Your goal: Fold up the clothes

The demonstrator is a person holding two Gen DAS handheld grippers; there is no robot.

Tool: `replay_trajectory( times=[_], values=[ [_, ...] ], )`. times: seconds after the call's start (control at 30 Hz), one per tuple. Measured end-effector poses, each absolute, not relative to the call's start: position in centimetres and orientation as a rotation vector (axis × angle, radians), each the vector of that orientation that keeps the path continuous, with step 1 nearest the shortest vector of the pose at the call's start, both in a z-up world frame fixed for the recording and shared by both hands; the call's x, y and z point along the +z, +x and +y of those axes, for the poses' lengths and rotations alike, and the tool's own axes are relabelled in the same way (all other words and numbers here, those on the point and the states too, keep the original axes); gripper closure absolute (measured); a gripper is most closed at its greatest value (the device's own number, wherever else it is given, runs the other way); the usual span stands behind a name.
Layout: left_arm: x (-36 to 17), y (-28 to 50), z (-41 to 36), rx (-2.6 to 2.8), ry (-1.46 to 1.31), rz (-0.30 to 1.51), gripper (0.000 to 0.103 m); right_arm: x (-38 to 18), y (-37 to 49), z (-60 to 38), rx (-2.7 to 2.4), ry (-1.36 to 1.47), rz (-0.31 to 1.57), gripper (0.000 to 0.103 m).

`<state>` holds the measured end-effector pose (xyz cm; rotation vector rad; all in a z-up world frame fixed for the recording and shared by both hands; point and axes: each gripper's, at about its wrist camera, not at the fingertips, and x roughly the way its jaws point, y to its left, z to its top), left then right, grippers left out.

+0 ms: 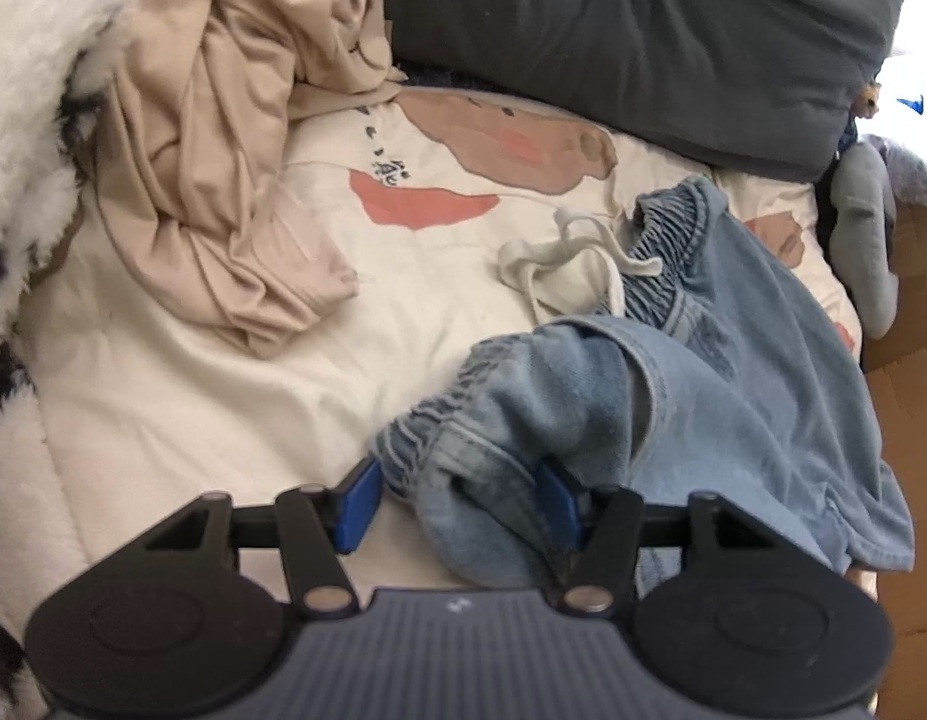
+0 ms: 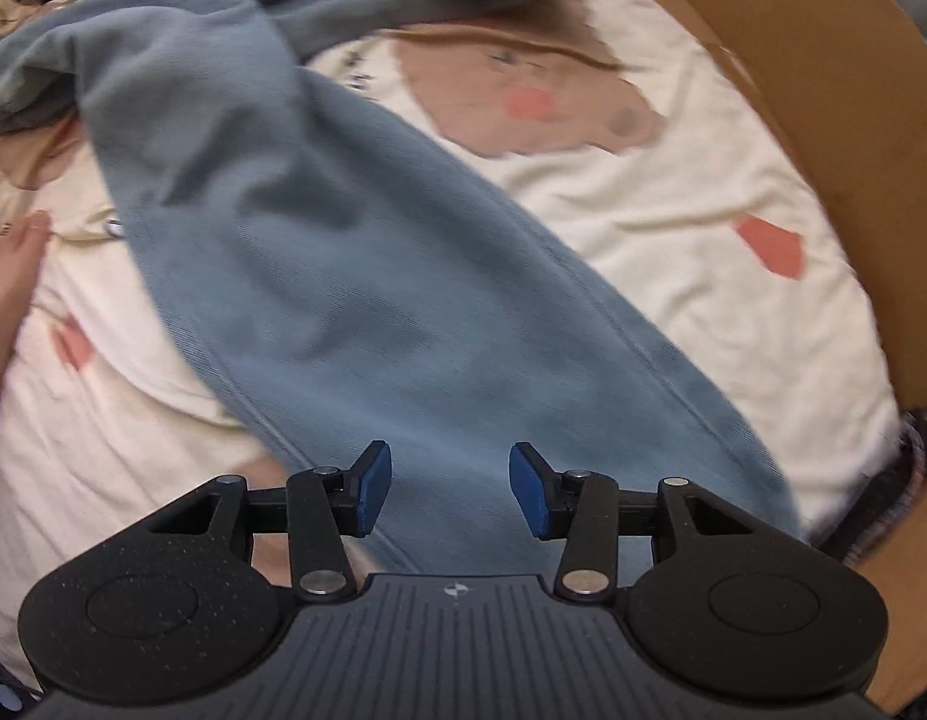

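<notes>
A cream quilt [image 1: 181, 372] printed with brown bear faces and coral patches fills the middle of both views. A dark grey pillow [image 1: 643, 30] lies across the upper right of the left view, a fluffy white black-spotted blanket [image 1: 25, 120] along its left edge. Brown cardboard [image 2: 793, 90] curves down the right view's right side.

The faded blue denim trousers [image 1: 733, 360] carry an off-white drawstring [image 1: 577, 264]. Beneath them the cream quilted bedcover [image 1: 193, 384] shows brown bear faces with pink cheeks (plus coral-red patches). Far left lies a beige jersey garment [image 1: 223, 150], beside a white fluffy blanket [image 1: 31, 90] flecked black. A charcoal-grey pillow [image 1: 643, 30] sits far right. Both grippers' pads [image 2: 373, 489] are blue on black.
</notes>
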<state>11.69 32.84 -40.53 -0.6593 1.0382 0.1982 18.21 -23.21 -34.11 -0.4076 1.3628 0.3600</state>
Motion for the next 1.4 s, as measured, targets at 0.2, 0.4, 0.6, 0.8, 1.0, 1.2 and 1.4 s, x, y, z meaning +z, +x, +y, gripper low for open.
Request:
replay_trajectory(
  times=[0.2, 0.4, 0.6, 0.8, 1.0, 1.2, 1.4],
  values=[
    [-39.5, 11.2, 33.6, 0.177, -0.640, 0.991, 0.079, -36.1, 17.0, -19.1, 0.432, -0.407, 1.338, 0.042],
    [-36.1, 11.5, 34.2, 0.114, -0.579, 0.912, 0.085, -38.1, 15.8, -15.3, 0.495, -0.411, 1.315, 0.040],
    [-32.2, 12.8, 34.8, 0.078, -0.487, 0.844, 0.087, -39.8, 15.6, -14.8, 0.480, -0.493, 1.318, 0.040],
    [-29.7, 14.2, 34.8, 0.033, -0.419, 0.803, 0.088, -41.0, 16.1, -15.1, 0.498, -0.521, 1.362, 0.074],
    [-28.6, 15.1, 35.7, 0.021, -0.376, 0.786, 0.089, -39.1, 16.3, -15.9, 0.556, -0.476, 1.407, 0.097],
    [-29.6, 13.5, 36.4, 0.031, -0.365, 0.832, 0.089, -37.3, 15.0, -16.2, 0.619, -0.520, 1.455, 0.098],
    [-32.1, 10.7, 37.1, 0.059, -0.362, 0.916, 0.092, -37.0, 13.3, -16.9, 0.621, -0.503, 1.517, 0.098]
  ],
)
